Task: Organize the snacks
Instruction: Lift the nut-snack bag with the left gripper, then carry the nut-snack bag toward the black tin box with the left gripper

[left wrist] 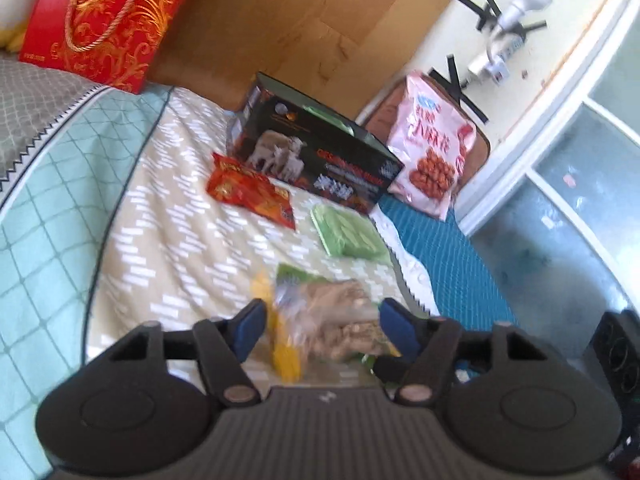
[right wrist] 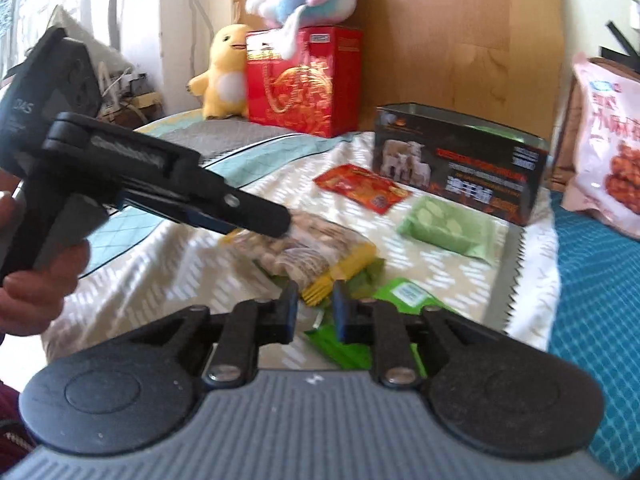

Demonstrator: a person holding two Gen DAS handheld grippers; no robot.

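Note:
A clear bag of pale nuts with yellow ends [left wrist: 340, 320] [right wrist: 300, 248] lies on the patterned bed cover. My left gripper [left wrist: 324, 324] straddles it, blue pads apart on either side, open; the right wrist view shows this left gripper [right wrist: 276, 220] from the side, tip over the bag's far end. My right gripper [right wrist: 316, 304] is open by a narrow gap, with the bag's crimped yellow end just at its tips and not pinched. Beyond lie a red packet [left wrist: 250, 190] [right wrist: 360, 188] and a light green packet [left wrist: 348, 232] [right wrist: 448, 228], before an open black box with sheep pictures [left wrist: 312, 152] [right wrist: 460, 168].
A pink snack bag [left wrist: 432, 152] [right wrist: 608, 152] leans at the right by the headboard. A red gift bag [left wrist: 108, 20] [right wrist: 304, 80] and plush toys [right wrist: 224, 72] stand at the back. Green packets [right wrist: 404, 292] lie under my right gripper. A hand [right wrist: 36, 280] holds the left gripper.

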